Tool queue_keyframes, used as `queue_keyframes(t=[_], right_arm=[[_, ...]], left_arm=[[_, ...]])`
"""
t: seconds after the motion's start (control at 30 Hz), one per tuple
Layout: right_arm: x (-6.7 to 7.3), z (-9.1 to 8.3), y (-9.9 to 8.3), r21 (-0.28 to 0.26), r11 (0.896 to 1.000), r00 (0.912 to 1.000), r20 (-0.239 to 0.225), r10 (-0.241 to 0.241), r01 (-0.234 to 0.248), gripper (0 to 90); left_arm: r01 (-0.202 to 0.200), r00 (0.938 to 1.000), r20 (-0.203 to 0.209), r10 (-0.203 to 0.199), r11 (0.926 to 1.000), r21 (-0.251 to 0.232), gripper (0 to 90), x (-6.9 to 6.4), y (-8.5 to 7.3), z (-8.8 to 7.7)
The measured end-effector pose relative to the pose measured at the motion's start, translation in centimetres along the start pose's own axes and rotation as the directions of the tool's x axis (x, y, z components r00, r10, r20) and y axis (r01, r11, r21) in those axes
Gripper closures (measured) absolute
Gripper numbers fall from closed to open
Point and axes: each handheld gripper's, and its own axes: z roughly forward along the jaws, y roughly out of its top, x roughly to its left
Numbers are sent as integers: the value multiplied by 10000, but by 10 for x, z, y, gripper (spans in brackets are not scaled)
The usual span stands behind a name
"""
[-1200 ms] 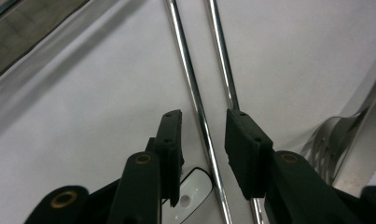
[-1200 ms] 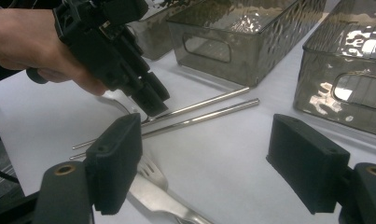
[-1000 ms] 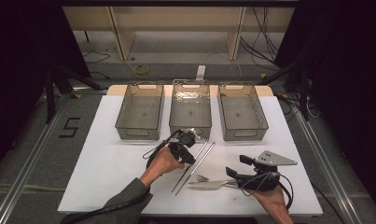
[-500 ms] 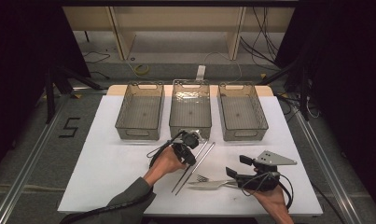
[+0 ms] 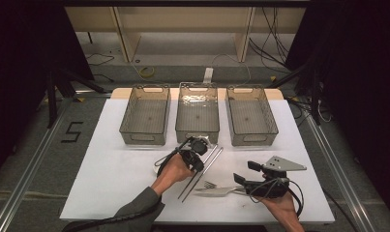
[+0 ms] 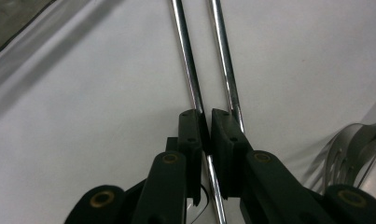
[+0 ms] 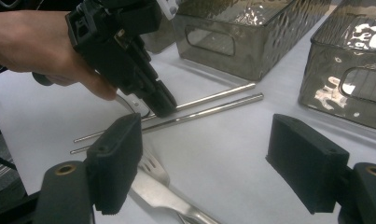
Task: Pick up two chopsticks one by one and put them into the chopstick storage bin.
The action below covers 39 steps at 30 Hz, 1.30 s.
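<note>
Two thin metal rods lie side by side on the white table (image 5: pixel 110 174), in front of the middle bin. My left gripper (image 6: pixel 206 125) is shut on the left rod (image 6: pixel 188 60), down at table level; the second rod (image 6: pixel 225 70) runs just beside its jaws. In the high view this left gripper (image 5: pixel 198 165) sits over the rods (image 5: pixel 208 162). A metal fork (image 5: pixel 217 189) lies near the front edge. My right gripper (image 5: pixel 243 173) hovers over the fork's handle end, open and holding nothing. In the right gripper view its jaws (image 7: pixel 209 163) stand wide apart above the fork (image 7: pixel 153 179).
Three clear smoky bins stand in a row at the back: left (image 5: pixel 145 116), middle (image 5: pixel 197 112) and right (image 5: pixel 250 116). The left hand (image 7: pixel 31 42) and its gripper (image 7: pixel 129 60) are close in front of my right gripper. A cable (image 5: pixel 110 220) trails off the front edge.
The left gripper has edged slightly to the right over the rods. The right gripper and the fork have stayed put.
</note>
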Motion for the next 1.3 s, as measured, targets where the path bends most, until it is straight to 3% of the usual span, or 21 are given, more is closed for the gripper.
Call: queue_keyframes(t=[0.53,1.07,1.3], right_arm=[[1,1,0,105,9999,10000,-77,-16,16,276],[0,1,0,-48,10000,9998,-183,42,-43,304],[0,1,0,26,9999,9997,-216,99,-98,293]], left_arm=[[461,9988,160,-457,9985,-283,848,1,-3,1],[325,9986,427,-306,9984,-458,854,6,-5,-1],[237,9978,641,-194,9975,-661,855,11,-3,-14]])
